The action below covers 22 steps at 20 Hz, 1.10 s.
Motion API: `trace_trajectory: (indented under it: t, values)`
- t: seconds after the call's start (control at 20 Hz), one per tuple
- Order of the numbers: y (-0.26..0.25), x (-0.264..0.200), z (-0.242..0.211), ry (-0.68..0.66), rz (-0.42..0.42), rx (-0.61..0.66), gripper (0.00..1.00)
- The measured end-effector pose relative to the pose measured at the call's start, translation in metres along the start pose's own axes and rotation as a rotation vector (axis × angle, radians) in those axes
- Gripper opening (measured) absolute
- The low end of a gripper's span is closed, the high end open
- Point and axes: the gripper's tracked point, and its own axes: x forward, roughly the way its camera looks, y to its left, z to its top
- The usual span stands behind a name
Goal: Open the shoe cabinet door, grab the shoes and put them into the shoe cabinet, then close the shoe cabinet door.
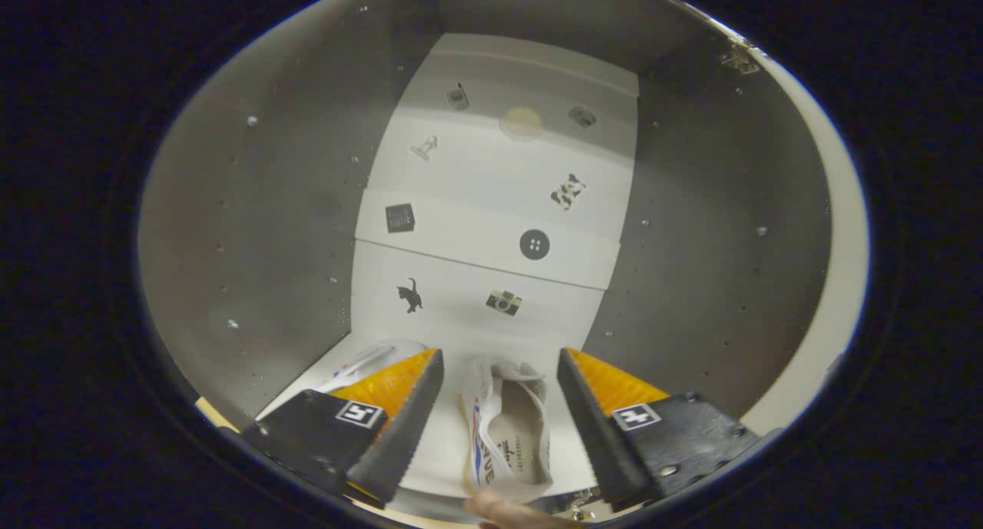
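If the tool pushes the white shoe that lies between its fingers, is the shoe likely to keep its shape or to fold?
The white shoe looks like thin canvas with an open, low collar, so its upper would probably fold under a squeeze. It seems light for its size and may slide easily on the smooth cabinet floor. The tool is open, its fingers on either side of the shoe without touching it.

Cat sticker (410, 295), camera sticker (503, 302), button sticker (534, 244).

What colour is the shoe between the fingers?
White shoe, with red and blue stripes on its side; gripper view shows it.
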Motion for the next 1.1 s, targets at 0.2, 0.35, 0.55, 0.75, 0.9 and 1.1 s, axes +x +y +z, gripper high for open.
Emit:
trace_trajectory:
  t: [0.2,0.35,0.55,0.75,0.9,1.1]
  values:
    - [-0.003,-0.062,0.014,-0.015,0.022,0.063,1.0]
    - [-0.009,-0.118,0.019,-0.026,0.021,0.082,1.0]
    - [-0.015,-0.205,0.021,-0.049,0.074,0.135,1.0]
    - [-0.031,-0.296,0.016,-0.031,0.129,0.216,1.0]
    - [-0.044,-0.366,0.008,-0.047,0.225,0.227,1.0]
    - [-0.098,-0.428,-0.008,-0.117,0.229,0.261,1.0]
